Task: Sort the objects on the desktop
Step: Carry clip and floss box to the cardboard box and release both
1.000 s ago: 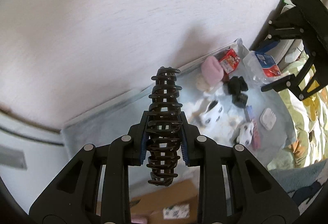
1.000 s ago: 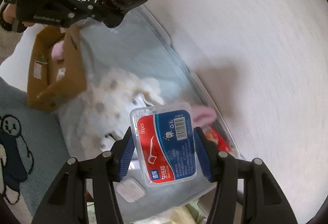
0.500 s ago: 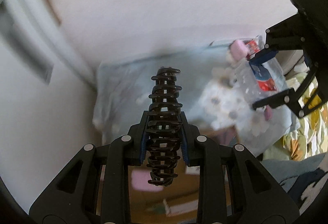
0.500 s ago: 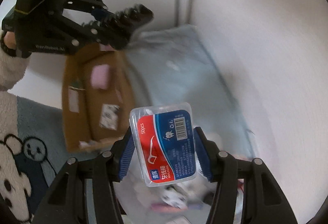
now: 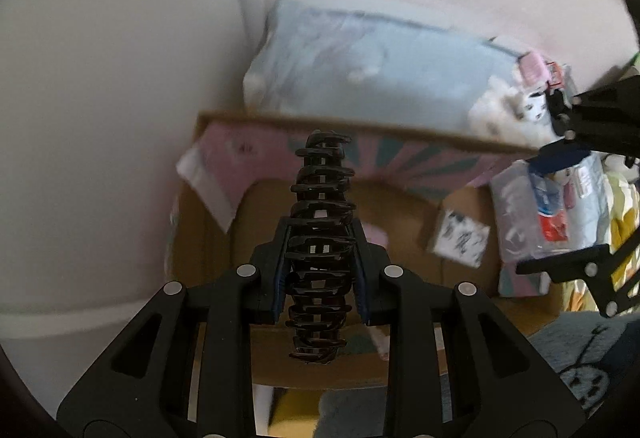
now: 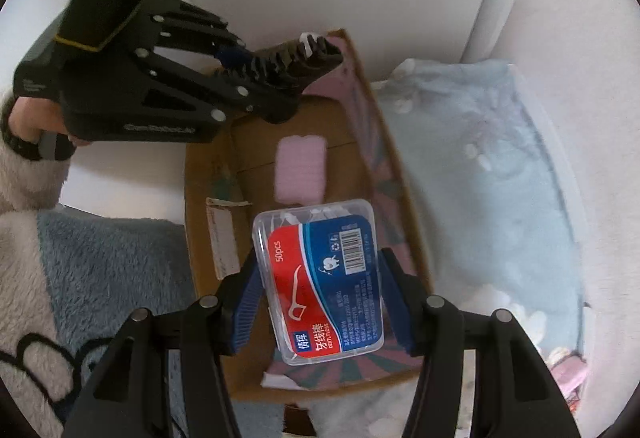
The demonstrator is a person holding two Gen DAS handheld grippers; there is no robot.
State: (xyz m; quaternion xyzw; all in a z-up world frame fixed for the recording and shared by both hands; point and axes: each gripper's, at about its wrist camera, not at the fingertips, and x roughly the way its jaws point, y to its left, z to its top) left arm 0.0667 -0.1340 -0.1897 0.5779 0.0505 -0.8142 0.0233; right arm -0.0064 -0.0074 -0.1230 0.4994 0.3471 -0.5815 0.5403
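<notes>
An open brown cardboard box fills mid-frame below you. Your right gripper has its jaws clamped on the clear plastic dental-floss box, lower centre; your left gripper, jaws nearly closed, pinches the black plastic claw hair clip, centre frame.

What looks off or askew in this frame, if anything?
Nothing damaged or spilled. The floss box sits slightly tilted between the right gripper pads; the hair claw is gripped straight in the left gripper. Both are over the open cardboard box, where a pink item already lies.
</notes>
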